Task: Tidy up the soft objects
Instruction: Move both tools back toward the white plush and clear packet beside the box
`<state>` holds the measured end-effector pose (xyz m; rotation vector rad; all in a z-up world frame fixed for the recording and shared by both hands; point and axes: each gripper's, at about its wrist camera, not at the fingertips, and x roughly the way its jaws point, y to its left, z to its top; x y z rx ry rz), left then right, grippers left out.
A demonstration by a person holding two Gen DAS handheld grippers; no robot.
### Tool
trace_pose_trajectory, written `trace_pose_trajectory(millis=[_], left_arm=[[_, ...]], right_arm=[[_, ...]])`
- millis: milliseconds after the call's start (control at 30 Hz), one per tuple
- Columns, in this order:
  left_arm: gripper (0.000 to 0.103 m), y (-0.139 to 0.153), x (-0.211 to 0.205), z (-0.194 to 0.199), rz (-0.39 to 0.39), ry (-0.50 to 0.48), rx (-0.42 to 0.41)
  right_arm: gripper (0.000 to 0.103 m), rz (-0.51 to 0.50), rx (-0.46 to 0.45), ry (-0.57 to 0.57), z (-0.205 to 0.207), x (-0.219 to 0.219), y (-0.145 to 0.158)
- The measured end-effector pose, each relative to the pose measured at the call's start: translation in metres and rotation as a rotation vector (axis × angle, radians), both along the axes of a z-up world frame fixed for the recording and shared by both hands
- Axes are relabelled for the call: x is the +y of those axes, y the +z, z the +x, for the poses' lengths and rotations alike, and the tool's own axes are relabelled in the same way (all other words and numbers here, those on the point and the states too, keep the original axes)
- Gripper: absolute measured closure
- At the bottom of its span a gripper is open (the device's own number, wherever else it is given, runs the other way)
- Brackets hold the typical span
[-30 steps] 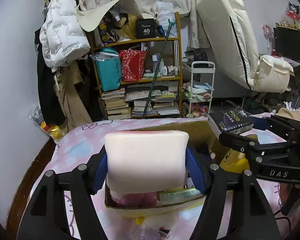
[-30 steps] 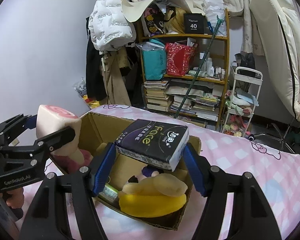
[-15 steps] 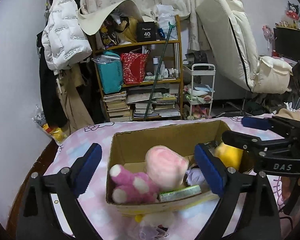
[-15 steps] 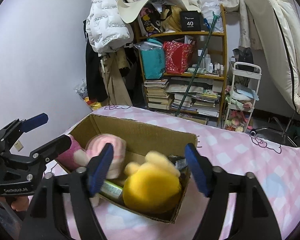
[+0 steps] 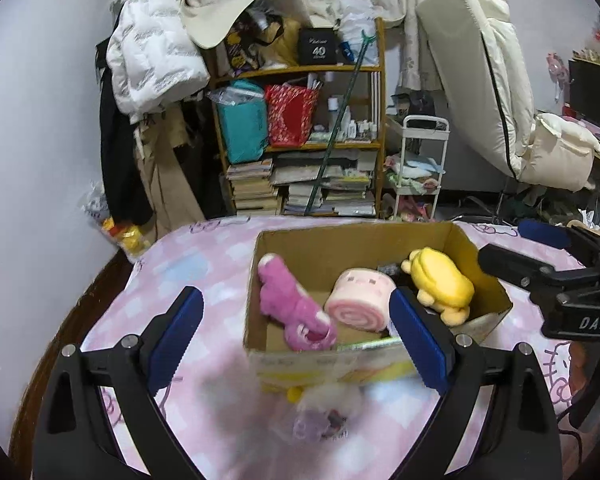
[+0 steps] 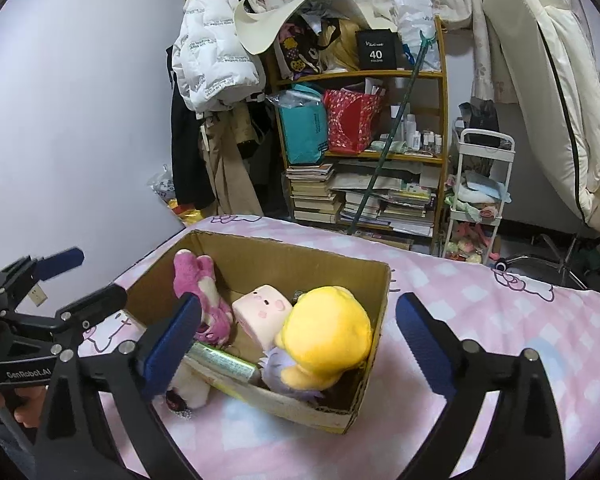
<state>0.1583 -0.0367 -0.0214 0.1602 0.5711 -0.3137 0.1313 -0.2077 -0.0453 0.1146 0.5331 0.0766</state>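
Note:
An open cardboard box stands on the pink checked bedspread. Inside lie a magenta plush, a pink roll-cake plush and a yellow plush. A dark pack peeks out behind the roll. My left gripper is open and empty, a little short of the box's near wall. My right gripper is at the box's other side, its jaws opening, with nothing between them.
A small white and purple plush lies on the bedspread against the box's near wall. Beyond the bed are a crowded wooden shelf, a white trolley, hanging coats and a folded cream mattress.
A second ago my left gripper held the pink roll plush and my right held the dark pack over the box. Both now lie in the box; both grippers have opened and drawn back.

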Motion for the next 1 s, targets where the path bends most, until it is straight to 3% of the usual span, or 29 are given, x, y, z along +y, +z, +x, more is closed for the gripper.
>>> trace_pose_trajectory(millis=[333, 633, 800, 1000], left_arm=[[0.010, -0.004, 0.013, -0.023, 0.050, 0.015, 0.101], [0.010, -0.023, 0.021, -0.043, 0.076, -0.017, 0.157], [0.010, -0.035, 0.022, -0.043, 0.088, -0.019, 0.197], [0.010, -0.052, 0.020, -0.034, 0.104, -0.030, 0.244]], right_arm=[[0.000, 0.057, 0.036, 0.018, -0.017, 0.008, -0.002], [0.000, 0.059, 0.127, 0.041, -0.024, 0.020, -0.013], [0.000, 0.101, 0.177, 0.059, -0.021, 0.025, -0.024], [0.000, 0.082, 0.222, 0.093, -0.017, 0.037, -0.039]])
